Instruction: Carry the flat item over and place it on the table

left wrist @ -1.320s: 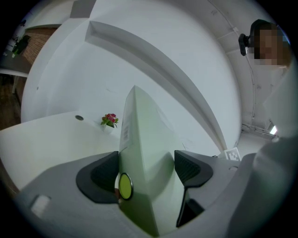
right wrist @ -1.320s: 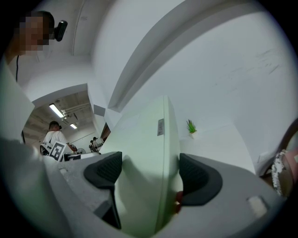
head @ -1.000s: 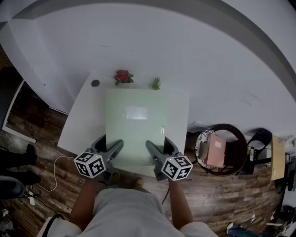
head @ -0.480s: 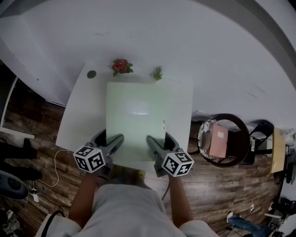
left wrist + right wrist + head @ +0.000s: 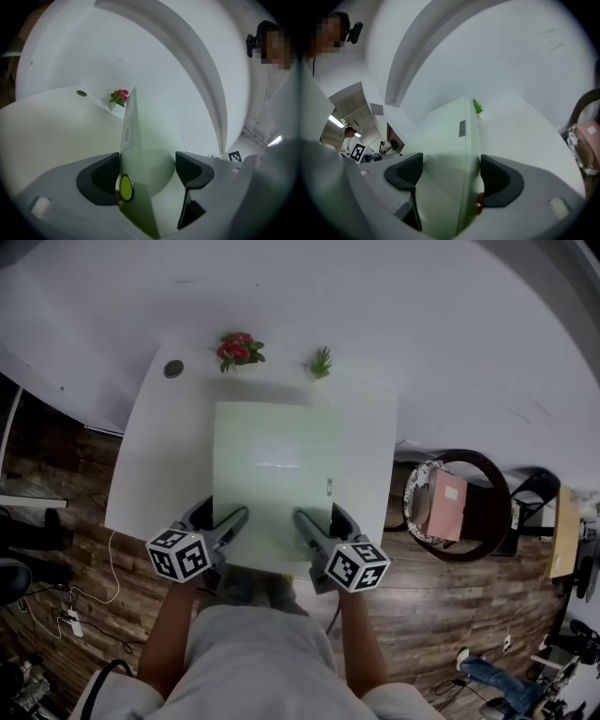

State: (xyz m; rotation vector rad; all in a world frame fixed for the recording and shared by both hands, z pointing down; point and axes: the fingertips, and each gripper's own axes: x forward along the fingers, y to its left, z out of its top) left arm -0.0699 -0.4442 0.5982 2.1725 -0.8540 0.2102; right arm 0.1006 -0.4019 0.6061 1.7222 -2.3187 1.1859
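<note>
Glossy pale-green board [image 5: 275, 479], matt white tbl [image 5: 159, 456], wood-plank flr [image 5: 441, 615].

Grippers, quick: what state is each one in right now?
Left gripper: closed on the near edge of the pale green panel.
Right gripper: closed on the same panel's near edge.

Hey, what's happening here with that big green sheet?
A person is working with a handheld gripper in each hand. The left gripper and right gripper each clamp the near edge of a pale green flat panel, which spreads over the white square table. Whether it already rests there is unclear.
</note>
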